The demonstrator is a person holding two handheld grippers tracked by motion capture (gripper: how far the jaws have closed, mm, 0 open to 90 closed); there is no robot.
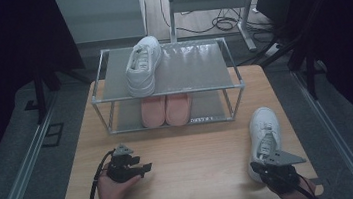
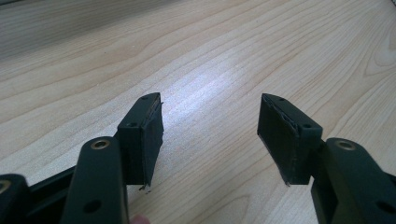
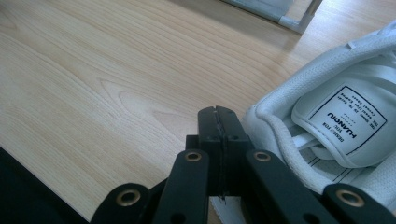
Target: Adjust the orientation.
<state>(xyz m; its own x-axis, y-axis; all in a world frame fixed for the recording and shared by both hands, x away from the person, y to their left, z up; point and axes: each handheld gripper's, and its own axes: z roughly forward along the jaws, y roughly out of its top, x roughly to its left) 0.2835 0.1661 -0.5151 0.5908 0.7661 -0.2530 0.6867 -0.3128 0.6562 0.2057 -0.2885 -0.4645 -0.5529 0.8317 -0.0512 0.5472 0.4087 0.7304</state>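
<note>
My right gripper [image 3: 219,116], jaws pressed together on the heel edge of the white lace-up sneaker [image 1: 264,137]; the sneaker's long axis runs away toward the metal shoe rack [image 1: 168,88].

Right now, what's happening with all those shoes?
A person is tidying shoes onto a small metal shoe rack on a wooden table. One white sneaker already sits on the top shelf, with a pair of pink slippers below. The right gripper has its fingers shut on the heel edge of the second white sneaker, which lies on the table. The left gripper rests open over bare wood.
</note>
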